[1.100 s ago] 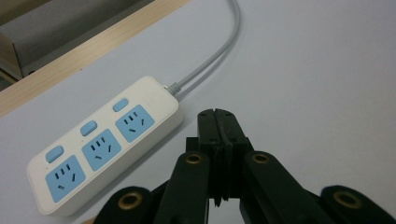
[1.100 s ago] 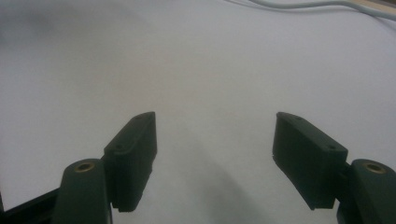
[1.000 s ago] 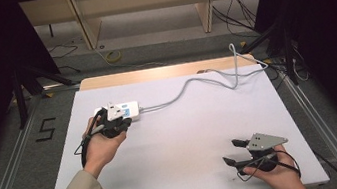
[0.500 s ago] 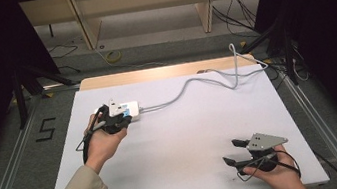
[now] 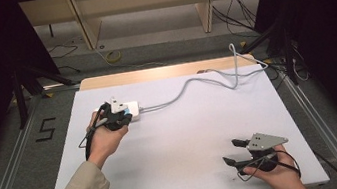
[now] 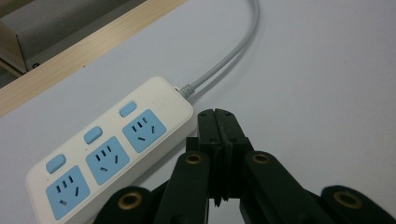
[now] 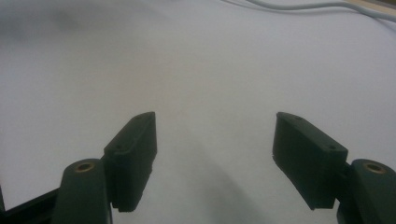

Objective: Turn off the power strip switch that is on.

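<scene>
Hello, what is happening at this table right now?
A person works at a white table with a gripper in each hand. The left gripper, its jaws shut on nothing, sits beside the cable end of a white power strip that has three blue sockets and three switches. The strip's grey cable runs away toward the far right edge of the table. The right gripper rests near the front right with its jaws open above bare table.

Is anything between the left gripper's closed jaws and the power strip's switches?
Nothing visible. The left gripper, jaws shut and empty, sits right beside the power strip near its cord end, only bare white table around them.
</scene>
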The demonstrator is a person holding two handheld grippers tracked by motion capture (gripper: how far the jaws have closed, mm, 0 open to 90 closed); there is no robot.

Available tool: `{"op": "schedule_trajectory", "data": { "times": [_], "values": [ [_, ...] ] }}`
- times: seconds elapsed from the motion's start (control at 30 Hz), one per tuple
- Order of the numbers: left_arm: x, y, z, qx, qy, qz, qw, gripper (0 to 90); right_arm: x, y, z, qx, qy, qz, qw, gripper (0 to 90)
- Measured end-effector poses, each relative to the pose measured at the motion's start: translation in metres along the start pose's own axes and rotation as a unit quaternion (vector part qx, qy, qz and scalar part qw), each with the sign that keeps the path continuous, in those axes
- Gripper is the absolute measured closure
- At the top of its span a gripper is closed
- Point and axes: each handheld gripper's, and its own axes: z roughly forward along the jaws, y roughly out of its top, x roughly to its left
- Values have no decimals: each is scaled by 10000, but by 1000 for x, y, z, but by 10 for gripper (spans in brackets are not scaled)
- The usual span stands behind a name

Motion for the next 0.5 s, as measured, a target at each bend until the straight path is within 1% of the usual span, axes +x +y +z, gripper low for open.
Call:
{"op": "schedule_trajectory", "data": {
  "times": [0.1,0.23,0.3,0.37,0.43,0.5],
  "values": [
    [1,1,2,-19,-2,-29,10000,896,0,0,0,-2,1,0,10000,316],
    [2,2,5,42,2,12,10000,896,0,0,0,-5,2,2,10000,316],
    [2,3,7,5,8,-56,10000,896,0,0,0,2,5,-3,10000,316],
    [4,4,8,19,15,-67,10000,897,0,0,0,5,11,4,10000,316],
    [5,6,9,29,-31,-80,10000,896,0,0,0,4,11,3,10000,316],
    [7,8,10,31,-16,-98,9999,896,0,0,0,0,7,-3,10000,316]
  ]
}}
